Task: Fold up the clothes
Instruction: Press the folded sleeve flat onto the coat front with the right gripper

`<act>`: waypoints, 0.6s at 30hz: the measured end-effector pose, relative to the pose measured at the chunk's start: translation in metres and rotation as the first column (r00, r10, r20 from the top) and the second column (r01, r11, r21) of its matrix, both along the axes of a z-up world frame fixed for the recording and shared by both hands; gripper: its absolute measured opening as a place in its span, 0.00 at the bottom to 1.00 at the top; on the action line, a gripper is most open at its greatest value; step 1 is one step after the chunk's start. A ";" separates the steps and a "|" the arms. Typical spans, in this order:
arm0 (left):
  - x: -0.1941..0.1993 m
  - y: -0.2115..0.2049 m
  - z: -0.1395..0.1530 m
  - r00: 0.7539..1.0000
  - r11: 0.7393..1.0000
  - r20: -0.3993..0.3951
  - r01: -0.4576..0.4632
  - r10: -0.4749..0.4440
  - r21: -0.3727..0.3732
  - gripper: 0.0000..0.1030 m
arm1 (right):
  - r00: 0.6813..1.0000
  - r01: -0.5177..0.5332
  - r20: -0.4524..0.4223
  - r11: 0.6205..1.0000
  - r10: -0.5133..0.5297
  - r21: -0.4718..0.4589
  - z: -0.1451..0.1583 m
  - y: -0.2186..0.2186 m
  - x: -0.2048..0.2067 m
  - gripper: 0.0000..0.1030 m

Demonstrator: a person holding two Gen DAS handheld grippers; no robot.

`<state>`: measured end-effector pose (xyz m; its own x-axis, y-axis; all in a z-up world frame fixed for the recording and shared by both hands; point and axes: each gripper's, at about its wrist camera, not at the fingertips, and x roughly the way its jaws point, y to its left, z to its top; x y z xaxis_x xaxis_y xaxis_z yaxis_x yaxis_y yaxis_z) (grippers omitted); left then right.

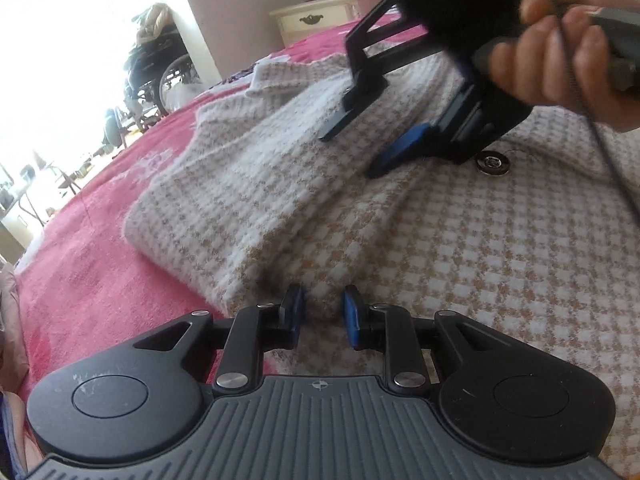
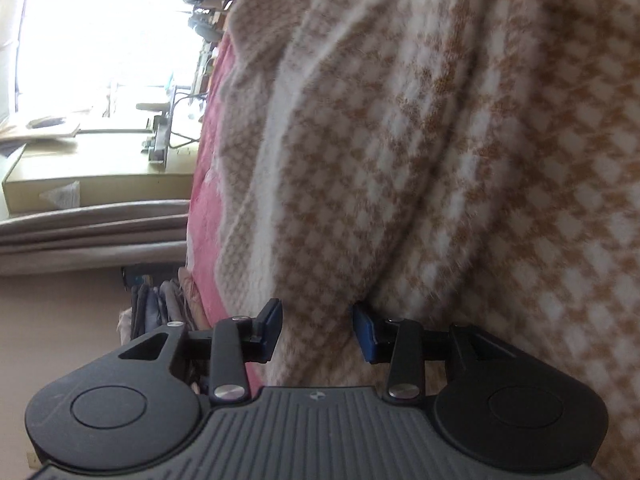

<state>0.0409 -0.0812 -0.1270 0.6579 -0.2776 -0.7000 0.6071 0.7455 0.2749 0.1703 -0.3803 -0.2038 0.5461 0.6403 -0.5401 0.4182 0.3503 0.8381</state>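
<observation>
A tan-and-white houndstooth sweater (image 1: 440, 260) lies spread on a pink bedspread (image 1: 100, 220), with one sleeve (image 1: 240, 184) folded across it. My left gripper (image 1: 322, 300) hovers low over the sleeve's near edge. Its jaws stand a narrow gap apart and flat cloth shows through the gap. A hand (image 1: 560, 60) holds my right gripper (image 1: 348, 154) rolled onto its side over the sleeve. Its jaws are apart, the lower blue pad lying in the crease beside the sleeve. In the right wrist view the right gripper (image 2: 316, 312) has the sleeve fold (image 2: 340, 200) between its open jaws.
A dark round button (image 1: 494, 162) sits on the sweater near the right gripper. A cream nightstand (image 1: 316, 20) stands past the bed, a wheelchair (image 1: 160, 64) by the bright window. A cardboard box (image 2: 100, 176) and a clothes pile (image 2: 168, 304) lie beyond the bed's edge.
</observation>
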 end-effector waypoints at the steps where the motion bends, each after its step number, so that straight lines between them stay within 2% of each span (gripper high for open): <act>1: 0.000 0.000 0.000 1.000 1.000 0.000 -0.002 0.002 -0.001 0.22 | 1.000 0.007 0.006 1.000 -0.007 0.001 -0.002 0.001 0.000 0.38; 2: 0.001 0.000 0.001 1.000 1.000 -0.005 -0.007 0.007 -0.004 0.22 | 1.000 0.009 0.014 1.000 -0.009 -0.009 -0.001 0.003 0.000 0.35; 3: 0.001 0.001 0.001 1.000 1.000 -0.008 -0.011 0.011 -0.006 0.22 | 1.000 0.008 0.023 1.000 -0.007 -0.017 0.002 0.002 -0.002 0.21; 4: 0.000 0.001 0.001 1.000 1.000 -0.009 -0.013 0.013 -0.005 0.22 | 0.999 0.007 0.032 1.000 -0.006 -0.026 0.006 0.002 -0.004 0.13; 5: 0.000 0.000 0.002 1.000 1.000 -0.007 -0.013 0.013 -0.002 0.22 | 0.999 0.006 0.044 0.999 -0.004 -0.035 0.011 0.001 -0.007 0.11; 10: -0.002 -0.001 0.001 1.000 1.000 0.000 -0.014 0.014 0.002 0.22 | 0.995 -0.003 0.095 0.997 0.010 -0.077 0.033 -0.006 -0.028 0.10; 15: -0.006 0.000 0.005 1.000 1.000 0.002 -0.005 0.005 0.011 0.22 | 0.999 -0.013 0.036 0.998 0.015 -0.063 0.008 -0.011 -0.033 0.09; 18: -0.015 0.009 0.016 0.999 0.999 -0.021 0.031 -0.031 -0.010 0.22 | 0.998 -0.041 0.035 0.998 0.043 -0.056 0.010 -0.014 -0.035 0.13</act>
<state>0.0255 -0.0720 -0.1114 0.6340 -0.3046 -0.7108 0.6354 0.7291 0.2543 0.1355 -0.3941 -0.1939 0.5396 0.6329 -0.5552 0.3717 0.4126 0.8316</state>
